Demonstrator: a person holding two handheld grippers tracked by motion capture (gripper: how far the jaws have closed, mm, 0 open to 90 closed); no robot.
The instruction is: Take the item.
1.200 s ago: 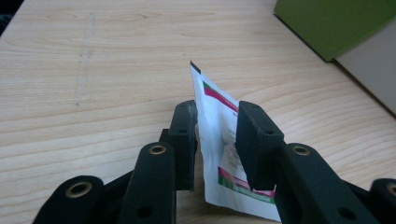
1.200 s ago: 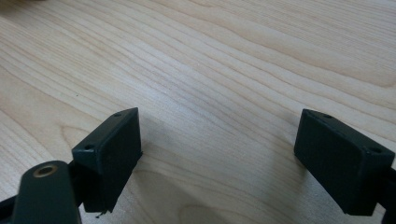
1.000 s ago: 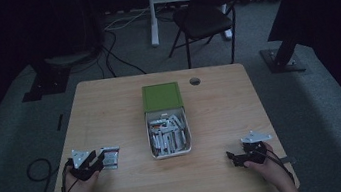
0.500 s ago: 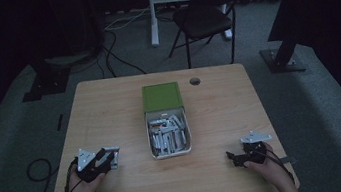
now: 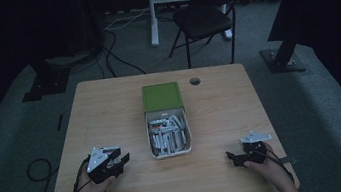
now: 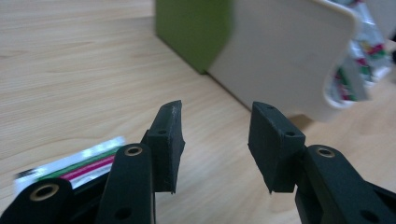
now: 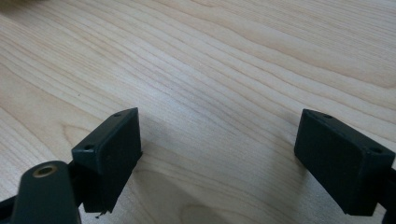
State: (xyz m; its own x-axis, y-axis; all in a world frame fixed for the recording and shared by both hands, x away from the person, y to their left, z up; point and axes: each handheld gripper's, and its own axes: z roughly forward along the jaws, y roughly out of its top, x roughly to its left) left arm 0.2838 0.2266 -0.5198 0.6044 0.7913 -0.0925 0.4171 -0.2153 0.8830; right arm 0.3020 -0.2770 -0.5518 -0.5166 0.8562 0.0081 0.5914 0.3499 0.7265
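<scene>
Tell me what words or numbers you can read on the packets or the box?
None can be read.
Packets in the white box: red and green print, too blurred to read.
Packet on the table beside the left gripper: red and green stripes, no readable letters.
Green lid: plain, no writing.

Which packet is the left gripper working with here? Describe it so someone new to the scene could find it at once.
Start at the wooden table and the white tray of packets at its middle. The left gripper, jaws apart with nothing between them, sits near the front left. The packet lies flat on the wood just beside it: silvery with green and pink stripes, and alone outside the tray.
</scene>
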